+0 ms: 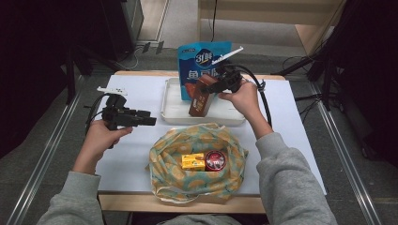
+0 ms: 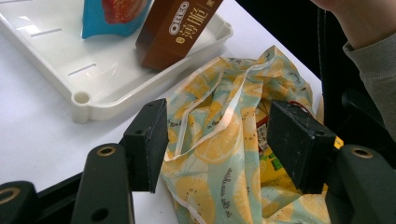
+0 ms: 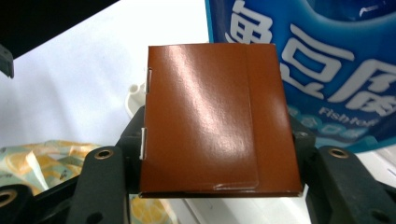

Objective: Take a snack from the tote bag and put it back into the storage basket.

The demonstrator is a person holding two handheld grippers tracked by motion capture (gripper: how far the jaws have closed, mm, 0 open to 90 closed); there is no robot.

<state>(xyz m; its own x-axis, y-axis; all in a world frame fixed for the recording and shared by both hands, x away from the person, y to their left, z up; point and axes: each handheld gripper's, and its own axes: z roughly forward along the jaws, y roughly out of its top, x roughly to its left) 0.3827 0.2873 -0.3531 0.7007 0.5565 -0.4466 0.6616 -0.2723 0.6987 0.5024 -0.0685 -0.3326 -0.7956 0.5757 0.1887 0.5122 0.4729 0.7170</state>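
A brown Oreo box (image 1: pixel 199 96) (image 2: pixel 175 30) (image 3: pixel 217 119) stands tilted in the white tray (image 1: pixel 171 110) (image 2: pixel 70 70), its lower end on the tray floor. My right gripper (image 1: pixel 212 89) (image 3: pixel 217 154) is shut on its upper part, a jaw pressing each side. A blue fish-tofu pouch (image 1: pixel 202 61) (image 3: pixel 322 60) stands upright behind the box. My left gripper (image 1: pixel 149 121) (image 2: pixel 217 144) is open, held left of the tray, its jaws framing the lemon-print cloth bag (image 1: pixel 197 161) (image 2: pixel 219 154) without touching it.
Inside the bag lie a yellow box (image 1: pixel 193 161) and a red round tin (image 1: pixel 215 161). The white table (image 1: pixel 136 159) has bare room to the left and right of the bag. Dark stands and cables flank the table.
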